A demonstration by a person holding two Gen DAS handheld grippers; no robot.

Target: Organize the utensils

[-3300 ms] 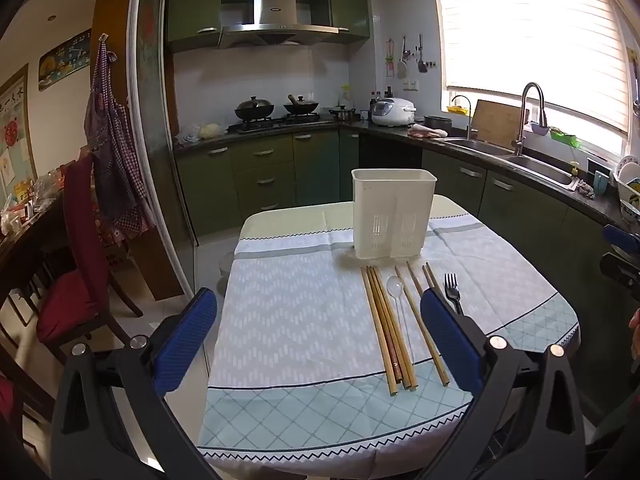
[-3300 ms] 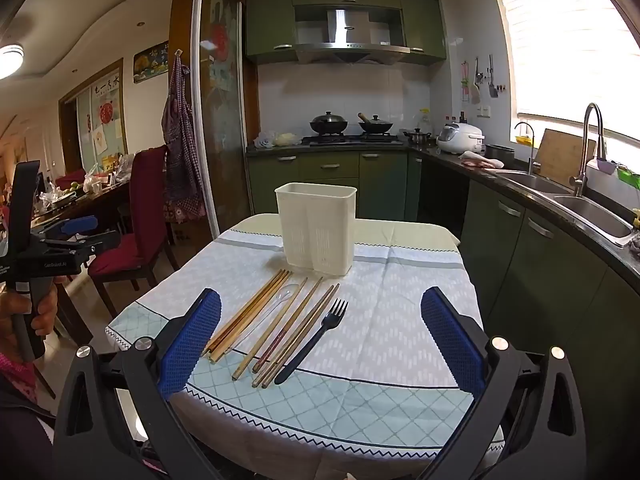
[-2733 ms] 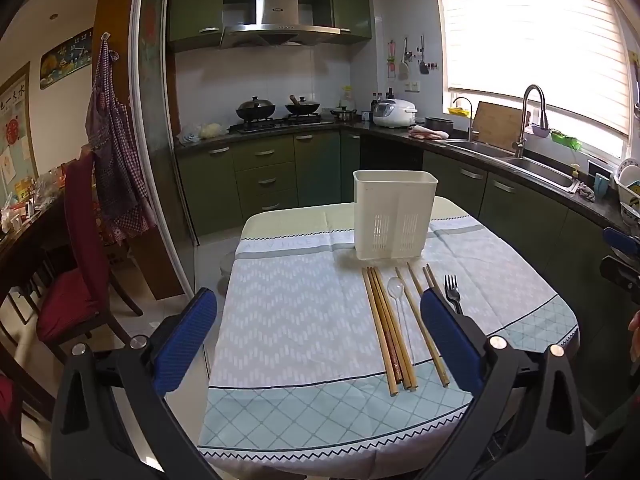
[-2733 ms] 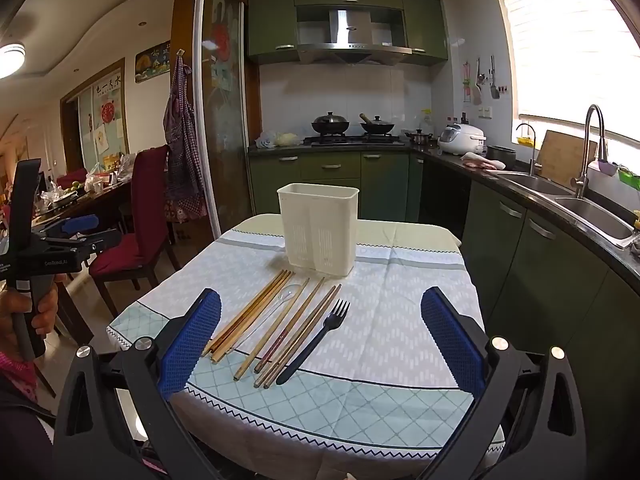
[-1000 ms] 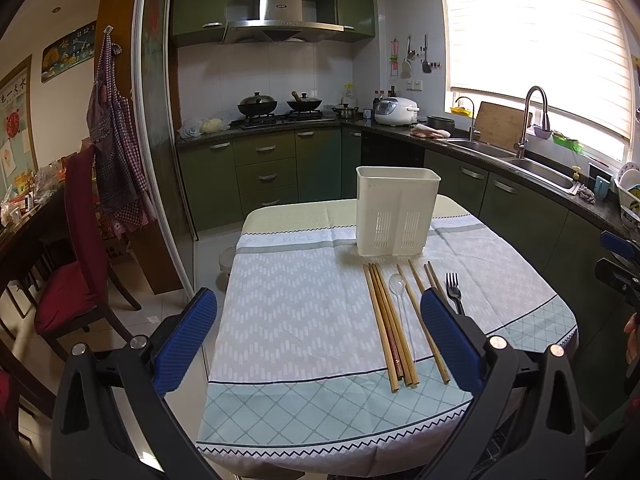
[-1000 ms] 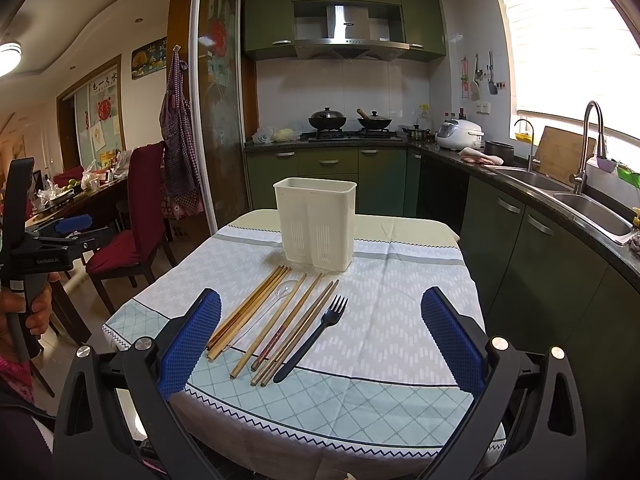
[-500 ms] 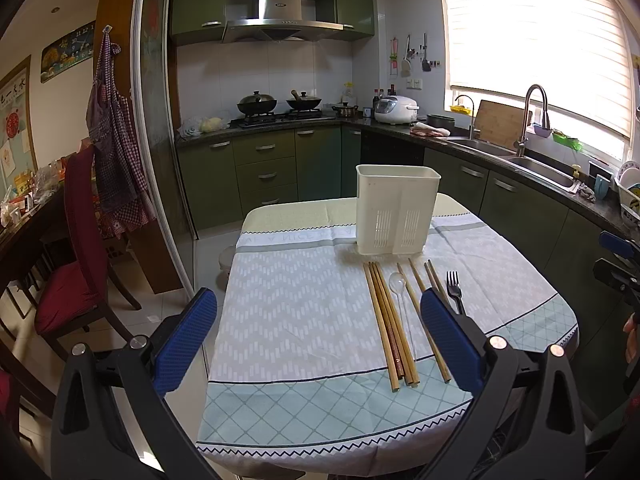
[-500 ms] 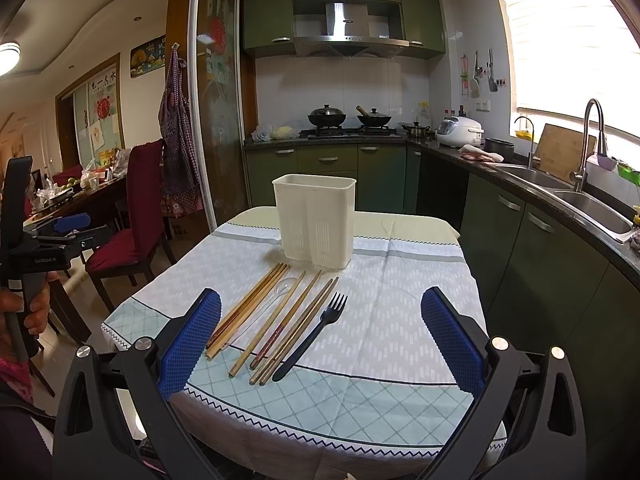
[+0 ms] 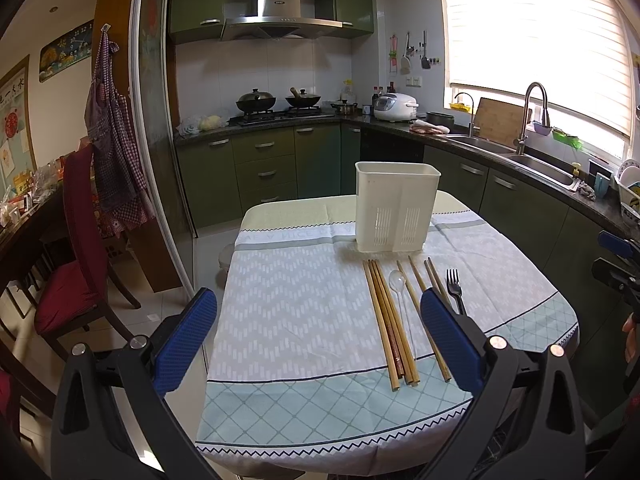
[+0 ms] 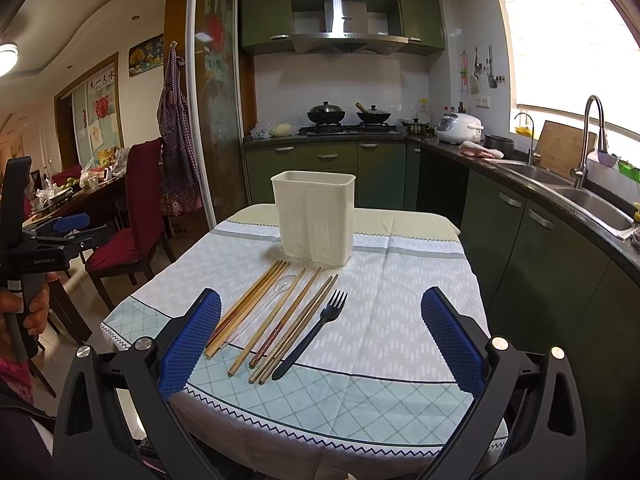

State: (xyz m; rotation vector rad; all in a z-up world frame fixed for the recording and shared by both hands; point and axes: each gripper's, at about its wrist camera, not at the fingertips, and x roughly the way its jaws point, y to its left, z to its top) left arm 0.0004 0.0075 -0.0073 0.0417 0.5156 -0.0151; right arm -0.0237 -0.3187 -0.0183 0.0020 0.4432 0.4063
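Note:
A cream slotted utensil holder [image 9: 396, 208] [image 10: 314, 216] stands upright on the table. In front of it lie several wooden chopsticks [image 9: 386, 320] [image 10: 248, 308], a clear plastic spoon [image 9: 398, 282] [image 10: 280, 286] and a black fork [image 9: 454, 286] [image 10: 316, 330], side by side. My left gripper [image 9: 318, 340] is open and empty, held off the table's near edge. My right gripper [image 10: 320, 340] is open and empty over the near edge, close to the fork's handle. The left gripper also shows in the right wrist view [image 10: 60, 228].
The table [image 9: 304, 300] has a patterned cloth. Red chairs [image 9: 76, 248] [image 10: 136, 216] stand to the left. Green cabinets, a stove and a sink counter [image 9: 532, 164] run along the back and right.
Both cameras have crept slightly closer to the table; the utensils and holder have not moved and both grippers stay open.

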